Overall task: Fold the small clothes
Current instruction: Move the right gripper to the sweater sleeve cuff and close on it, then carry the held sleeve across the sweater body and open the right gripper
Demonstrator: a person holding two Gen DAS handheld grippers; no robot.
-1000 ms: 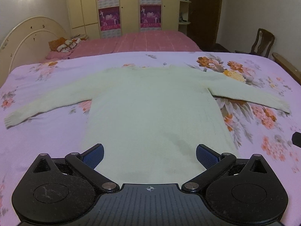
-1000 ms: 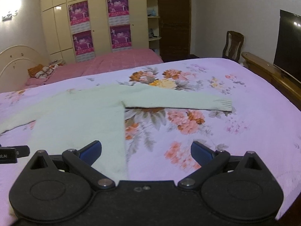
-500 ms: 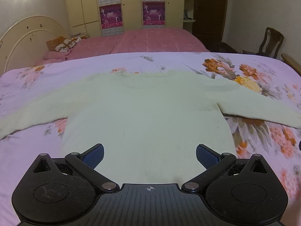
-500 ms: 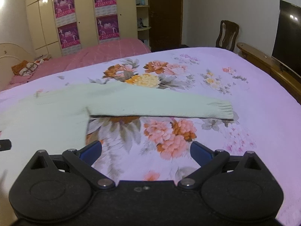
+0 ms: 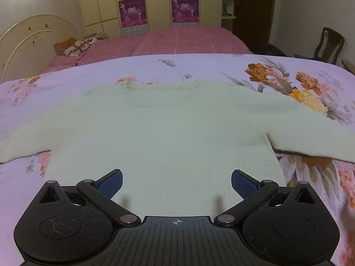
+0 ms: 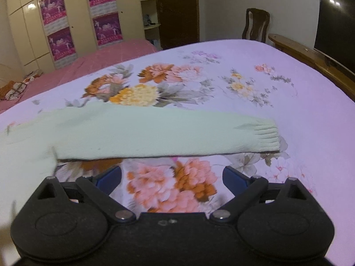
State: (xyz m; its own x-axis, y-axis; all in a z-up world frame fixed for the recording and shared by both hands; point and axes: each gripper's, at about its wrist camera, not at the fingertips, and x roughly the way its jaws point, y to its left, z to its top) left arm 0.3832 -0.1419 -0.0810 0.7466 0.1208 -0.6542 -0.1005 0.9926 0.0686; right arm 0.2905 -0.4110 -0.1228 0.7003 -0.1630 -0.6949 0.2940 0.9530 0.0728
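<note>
A pale green knit sweater point(image 5: 168, 133) lies flat on the floral bedspread point(image 5: 66, 82), front up, both sleeves spread sideways. My left gripper point(image 5: 176, 185) is open and empty, just above the sweater's lower body. In the right wrist view the sweater's right sleeve point(image 6: 155, 135) runs across the bed, with its ribbed cuff point(image 6: 266, 137) at the right. My right gripper point(image 6: 172, 181) is open and empty, over the bedspread point(image 6: 244, 84) just in front of that sleeve.
A second bed with a pink cover point(image 5: 177, 42) stands behind. A wardrobe with posters point(image 5: 155, 6) lines the back wall. A wooden chair point(image 6: 255, 25) and a dark TV screen point(image 6: 337, 22) are at the right, beyond the wooden bed frame point(image 6: 310, 55).
Both grippers have moved forward and lower toward the sweater. The left one is now over the body; the right one has swung right and closed in on the right sleeve. Both stay open.
</note>
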